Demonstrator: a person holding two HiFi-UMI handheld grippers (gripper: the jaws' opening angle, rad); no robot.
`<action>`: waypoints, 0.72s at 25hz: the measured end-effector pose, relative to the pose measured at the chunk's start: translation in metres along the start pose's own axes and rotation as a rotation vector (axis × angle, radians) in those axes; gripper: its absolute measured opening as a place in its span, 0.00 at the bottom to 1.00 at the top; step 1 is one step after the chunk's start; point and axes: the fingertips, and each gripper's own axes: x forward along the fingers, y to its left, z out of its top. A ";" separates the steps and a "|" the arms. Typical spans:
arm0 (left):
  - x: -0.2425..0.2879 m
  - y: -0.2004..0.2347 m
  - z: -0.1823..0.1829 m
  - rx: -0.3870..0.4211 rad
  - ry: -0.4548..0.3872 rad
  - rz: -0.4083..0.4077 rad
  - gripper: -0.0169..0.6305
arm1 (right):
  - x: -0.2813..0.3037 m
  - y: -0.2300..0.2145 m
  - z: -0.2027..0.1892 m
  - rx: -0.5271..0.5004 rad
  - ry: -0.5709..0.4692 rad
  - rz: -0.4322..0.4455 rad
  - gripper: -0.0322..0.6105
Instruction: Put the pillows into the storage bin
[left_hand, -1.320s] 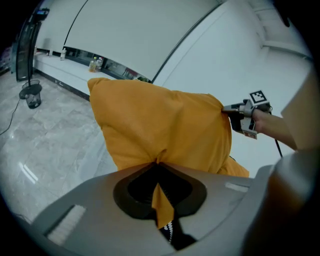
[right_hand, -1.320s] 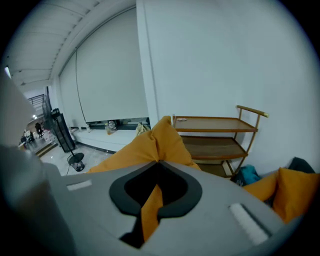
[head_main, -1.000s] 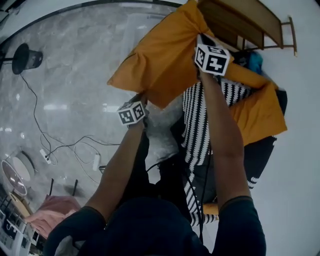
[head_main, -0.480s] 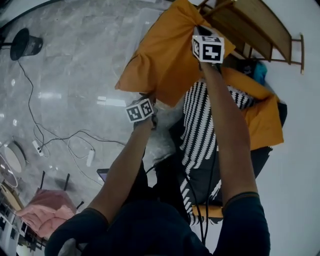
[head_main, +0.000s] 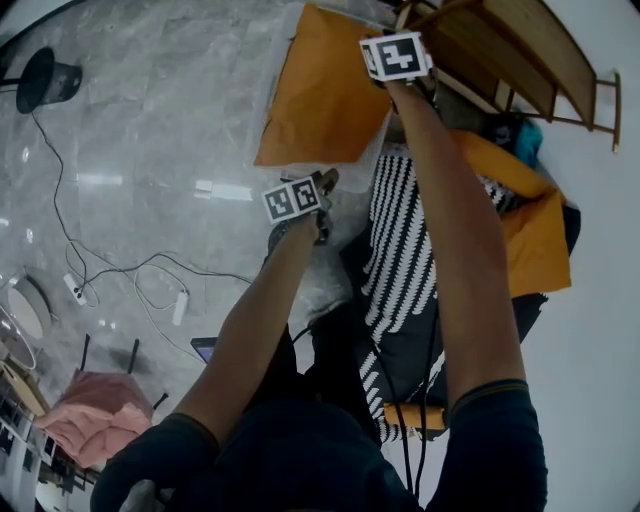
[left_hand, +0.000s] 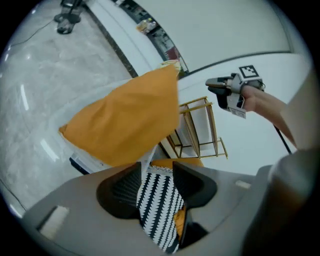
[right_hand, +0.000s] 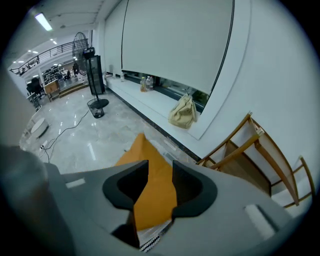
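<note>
An orange pillow (head_main: 322, 92) lies flat in a clear storage bin (head_main: 276, 70) on the floor ahead of me. My left gripper (left_hand: 156, 176) hangs just below the pillow's near edge. Its jaws are opening with nothing pressed between them, and a black-and-white striped pillow (left_hand: 159, 210) shows through the gap. My right gripper (right_hand: 156, 182) is above the pillow's right corner. Its jaws are opening too, the orange pillow (right_hand: 152, 190) showing in the gap, free of the pads. From the left gripper view the right gripper (left_hand: 214, 87) is seen off to the right.
The striped pillow (head_main: 402, 250) and a second orange pillow (head_main: 530, 235) lie heaped on dark cloth at my right. A wooden rack (head_main: 520, 50) stands behind them by the white wall. Cables (head_main: 150, 285), a black fan base (head_main: 45, 78) and a pink bundle (head_main: 95, 415) are on the marble floor at left.
Both grippers held the orange pillow up by its edges; now their jaws have parted and the pillow has dropped flat into the bin.
</note>
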 end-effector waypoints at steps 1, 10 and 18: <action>-0.001 -0.004 0.006 0.037 -0.008 0.000 0.32 | -0.002 0.001 -0.004 0.011 0.004 -0.001 0.26; -0.010 -0.087 0.070 0.317 -0.060 -0.080 0.29 | -0.096 -0.052 -0.053 0.265 -0.148 -0.128 0.26; 0.013 -0.245 0.052 0.703 -0.051 -0.207 0.29 | -0.245 -0.137 -0.194 0.682 -0.329 -0.283 0.26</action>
